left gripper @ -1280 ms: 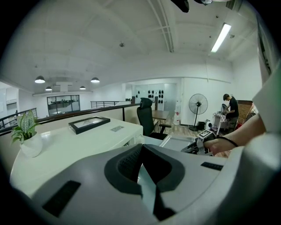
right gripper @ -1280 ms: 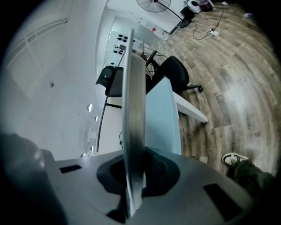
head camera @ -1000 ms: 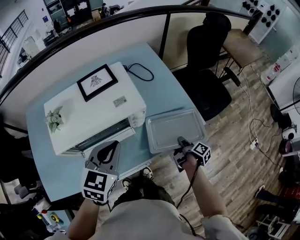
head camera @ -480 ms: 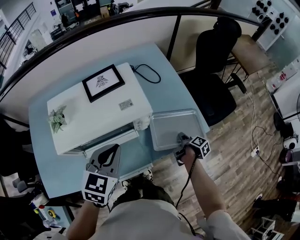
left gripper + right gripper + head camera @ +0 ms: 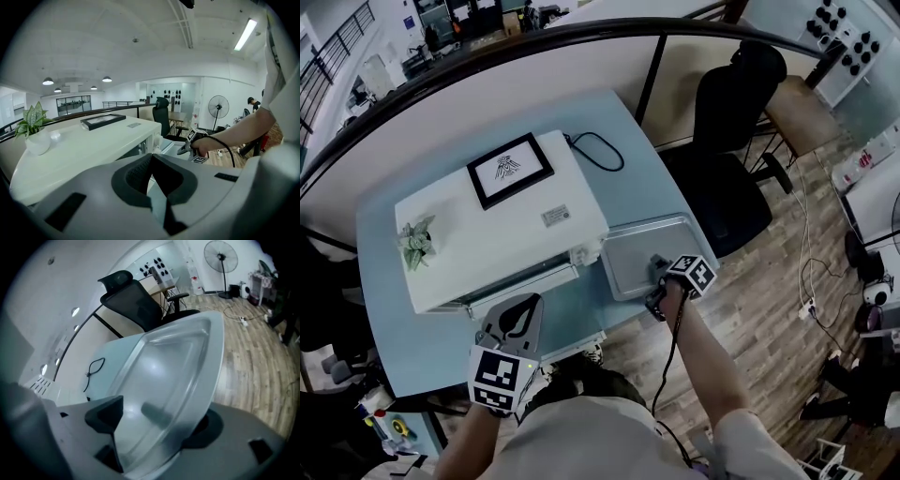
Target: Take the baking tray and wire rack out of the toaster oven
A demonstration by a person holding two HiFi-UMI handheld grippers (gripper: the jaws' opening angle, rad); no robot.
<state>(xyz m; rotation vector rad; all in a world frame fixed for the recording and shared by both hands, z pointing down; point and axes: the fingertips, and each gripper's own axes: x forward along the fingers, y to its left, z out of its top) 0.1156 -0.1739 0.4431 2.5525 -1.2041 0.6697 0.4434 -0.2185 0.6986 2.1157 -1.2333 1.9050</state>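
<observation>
Baking tray [image 5: 639, 251] at surface [image 5: 649, 178] edge, centre right; right gripper [image 5: 657, 269] jaws, just opening, loosely straddle its rim; left gripper [image 5: 521, 306] jaws closed, empty.

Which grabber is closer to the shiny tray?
Right. The right gripper, jaws just opening, straddles the baking tray at its near rim; the left gripper, shut, hovers before the toaster oven.

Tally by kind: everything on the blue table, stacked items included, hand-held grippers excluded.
white box-shaped toaster oven: 1
silver rectangular metal baking tray: 1
black-framed picture: 1
green plant in white pot: 1
black looped cable: 1
Total: 5
</observation>
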